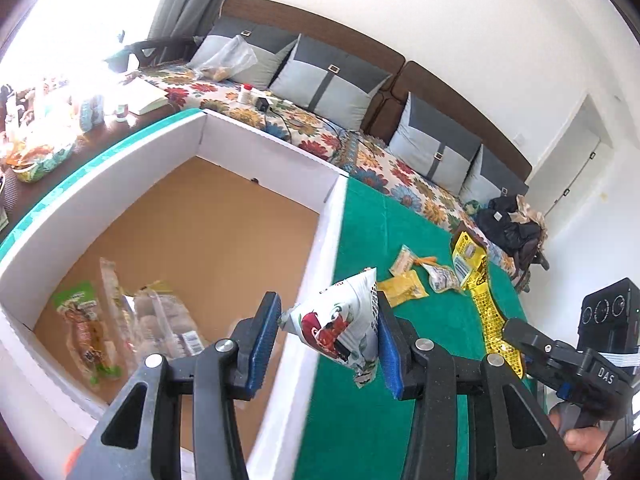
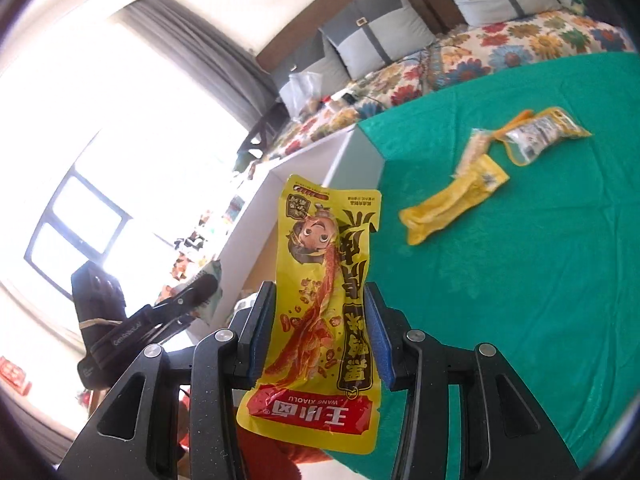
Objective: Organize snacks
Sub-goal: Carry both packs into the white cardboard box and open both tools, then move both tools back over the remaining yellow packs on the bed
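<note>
Both grippers carry snacks toward the box.
Left gripper (image 1: pixel 328 336) clamps a white pouch (image 1: pixel 340 328) at the box (image 1: pixel 256 148) wall; right gripper (image 2: pixel 318 336) clamps a yellow packet (image 2: pixel 320 300). Next: drop both inside.

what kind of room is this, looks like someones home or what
Most likely a home living room: a long sofa with a floral cover and grey cushions, a curtained window, and a table under a green cloth as the work surface.
</note>
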`<action>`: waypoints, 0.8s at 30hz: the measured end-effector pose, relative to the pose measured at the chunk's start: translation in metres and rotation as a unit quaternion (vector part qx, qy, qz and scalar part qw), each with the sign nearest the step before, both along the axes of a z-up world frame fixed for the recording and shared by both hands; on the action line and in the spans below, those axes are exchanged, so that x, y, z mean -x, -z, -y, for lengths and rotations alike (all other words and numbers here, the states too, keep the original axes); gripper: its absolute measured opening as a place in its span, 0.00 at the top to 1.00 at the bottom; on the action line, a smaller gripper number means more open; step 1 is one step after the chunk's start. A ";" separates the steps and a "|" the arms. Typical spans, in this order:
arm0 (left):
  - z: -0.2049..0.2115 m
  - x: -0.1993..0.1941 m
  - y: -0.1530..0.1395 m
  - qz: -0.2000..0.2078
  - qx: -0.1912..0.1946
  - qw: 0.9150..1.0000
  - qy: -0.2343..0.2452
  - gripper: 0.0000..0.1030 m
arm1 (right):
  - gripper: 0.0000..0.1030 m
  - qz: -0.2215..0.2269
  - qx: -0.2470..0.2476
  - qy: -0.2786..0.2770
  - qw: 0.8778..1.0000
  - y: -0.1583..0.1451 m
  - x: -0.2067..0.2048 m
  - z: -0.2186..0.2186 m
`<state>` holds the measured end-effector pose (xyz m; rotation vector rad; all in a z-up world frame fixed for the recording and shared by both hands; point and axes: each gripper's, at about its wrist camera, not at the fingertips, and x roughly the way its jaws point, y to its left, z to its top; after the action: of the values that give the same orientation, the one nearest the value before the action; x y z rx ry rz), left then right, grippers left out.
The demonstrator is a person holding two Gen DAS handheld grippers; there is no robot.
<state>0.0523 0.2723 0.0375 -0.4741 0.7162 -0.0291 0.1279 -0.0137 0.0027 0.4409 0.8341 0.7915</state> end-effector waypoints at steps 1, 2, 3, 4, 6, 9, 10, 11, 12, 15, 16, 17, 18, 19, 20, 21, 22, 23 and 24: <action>-0.017 0.001 -0.001 -0.006 -0.005 1.000 -0.018 0.56 | 0.56 0.008 0.003 -0.020 1.000 -0.009 -0.003 -0.026; -0.032 0.000 0.001 -0.014 -0.010 0.999 -0.031 0.55 | 0.55 0.020 0.009 -0.036 0.999 -0.018 -0.004 -0.052; -0.046 -0.002 0.005 -0.026 -0.020 0.998 -0.047 0.54 | 0.53 0.034 0.018 -0.047 0.998 -0.024 -0.007 -0.076; -0.058 -0.002 0.009 -0.041 -0.038 0.996 -0.069 0.46 | 0.48 0.048 0.029 -0.053 0.997 -0.029 -0.009 -0.097; -0.079 0.004 0.022 -0.074 -0.069 0.988 -0.112 0.21 | 0.27 0.065 0.059 -0.047 0.995 -0.033 -0.014 -0.130; -0.100 0.021 0.037 -0.086 -0.059 0.983 -0.148 0.17 | 0.26 0.080 0.095 -0.035 0.992 -0.029 -0.015 -0.141; -0.103 0.026 0.039 -0.082 -0.052 0.983 -0.154 0.16 | 0.26 0.083 0.096 -0.031 0.991 -0.026 -0.013 -0.135; -0.103 0.031 0.039 -0.077 -0.050 0.983 -0.161 0.15 | 0.26 0.085 0.096 -0.026 0.991 -0.020 -0.011 -0.122; -0.101 0.035 0.038 -0.070 -0.051 0.983 -0.165 0.15 | 0.26 0.087 0.099 -0.020 0.991 -0.012 -0.009 -0.108; -0.078 0.039 0.031 -0.049 -0.050 0.987 -0.142 0.15 | 0.24 0.096 0.163 0.000 0.982 0.029 -0.010 -0.060; -0.063 0.037 0.028 -0.041 -0.050 0.990 -0.128 0.13 | 0.24 0.100 0.201 0.009 0.974 0.048 -0.008 -0.040; -0.047 0.035 0.022 -0.033 -0.051 0.992 -0.112 0.12 | 0.24 0.102 0.245 0.018 0.964 0.067 -0.007 -0.021; -0.030 0.033 0.020 -0.025 -0.053 0.994 -0.095 0.08 | 0.24 0.104 0.291 0.028 0.951 0.086 -0.007 0.001; -0.011 0.031 0.015 -0.017 -0.056 0.995 -0.077 0.04 | 0.24 0.106 0.330 0.037 0.937 0.102 -0.005 0.024; 0.010 0.028 0.012 -0.009 -0.062 0.996 -0.058 0.02 | 0.24 0.106 0.360 0.044 0.926 0.115 -0.004 0.048; 0.031 0.024 0.011 0.000 -0.068 0.997 -0.037 0.02 | 0.24 0.107 0.380 0.052 0.917 0.124 -0.001 0.071; 0.053 0.020 0.011 0.005 -0.073 0.997 -0.013 0.01 | 0.24 0.110 0.395 0.063 0.910 0.130 0.002 0.091; 0.075 0.014 0.013 0.008 -0.077 0.997 0.014 0.01 | 0.24 0.115 0.405 0.080 0.904 0.133 0.004 0.112; 0.098 0.008 0.018 0.008 -0.079 0.996 0.041 0.01 | 0.24 0.121 0.410 0.099 0.899 0.134 0.007 0.131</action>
<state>0.0447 0.1747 0.0199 -0.2927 0.7166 -0.0532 0.1211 -0.1447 -0.1314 -0.3205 0.7944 0.2438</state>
